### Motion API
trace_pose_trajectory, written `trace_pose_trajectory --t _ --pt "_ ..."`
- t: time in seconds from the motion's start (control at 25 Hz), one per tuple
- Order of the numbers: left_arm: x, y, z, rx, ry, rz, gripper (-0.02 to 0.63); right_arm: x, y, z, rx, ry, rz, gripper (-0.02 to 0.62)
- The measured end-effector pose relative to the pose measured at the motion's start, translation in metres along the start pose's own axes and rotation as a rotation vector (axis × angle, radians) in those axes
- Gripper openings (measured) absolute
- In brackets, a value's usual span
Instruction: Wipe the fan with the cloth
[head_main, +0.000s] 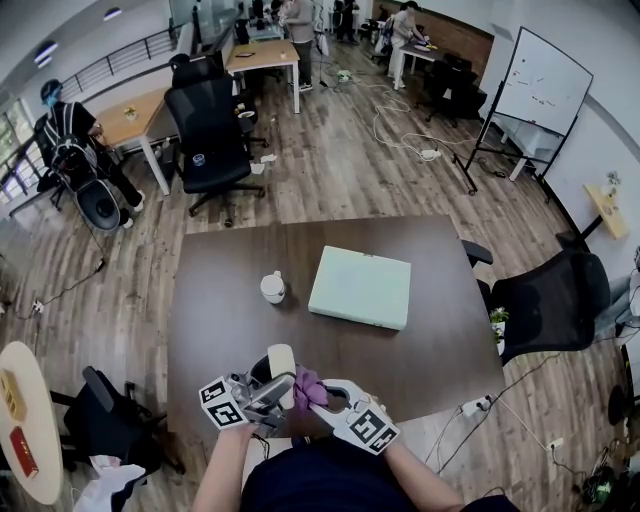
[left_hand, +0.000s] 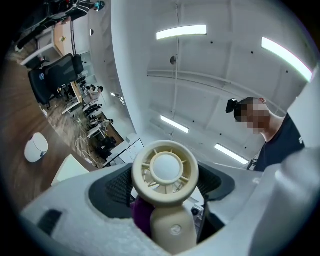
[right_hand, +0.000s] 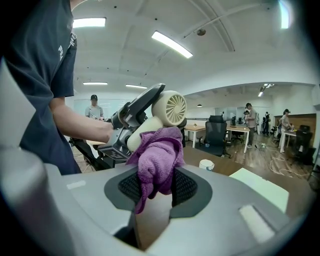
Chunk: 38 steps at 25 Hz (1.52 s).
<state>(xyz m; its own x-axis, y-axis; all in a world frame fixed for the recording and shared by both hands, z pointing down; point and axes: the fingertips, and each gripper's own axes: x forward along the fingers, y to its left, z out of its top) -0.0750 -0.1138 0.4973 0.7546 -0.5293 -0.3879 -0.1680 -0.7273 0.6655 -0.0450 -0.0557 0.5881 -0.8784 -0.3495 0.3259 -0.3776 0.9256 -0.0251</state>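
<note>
Fan (left_hand: 165, 172), ribbed cream plastic, clamped in left tongs (left_hand: 165, 189); right tongs (right_hand: 157, 186) pinch fuzzy cloth (right_hand: 157, 152).

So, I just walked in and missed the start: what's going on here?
A person holds a tool in each hand above the near edge of the table. The left tool grips a cream fan by its handle, head up. The right tool holds a purple cloth against that handle, just below the head. A white cup and a pale box sit farther back.
</note>
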Motion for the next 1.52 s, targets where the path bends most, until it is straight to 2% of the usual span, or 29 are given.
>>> trace_pose_trajectory --t 0.28,0.8,1.24,1.52 --pt "0.003 -0.010 -0.020 0.047 0.105 -0.038 0.380 -0.002 -0.011 0.010 -0.055 0.001 -0.026 0.129" --pt "-0.004 -0.016 -0.026 0.108 0.203 -0.065 0.380 0.001 -0.032 0.022 -0.086 -0.003 -0.091 0.129" --pt "-0.011 -0.012 -0.036 0.130 0.255 -0.054 0.380 -0.006 -0.051 0.037 -0.026 -0.078 -0.160 0.129" --pt "-0.013 -0.011 -0.046 0.134 0.283 -0.044 0.380 -0.013 -0.054 0.047 -0.007 -0.097 -0.171 0.129"
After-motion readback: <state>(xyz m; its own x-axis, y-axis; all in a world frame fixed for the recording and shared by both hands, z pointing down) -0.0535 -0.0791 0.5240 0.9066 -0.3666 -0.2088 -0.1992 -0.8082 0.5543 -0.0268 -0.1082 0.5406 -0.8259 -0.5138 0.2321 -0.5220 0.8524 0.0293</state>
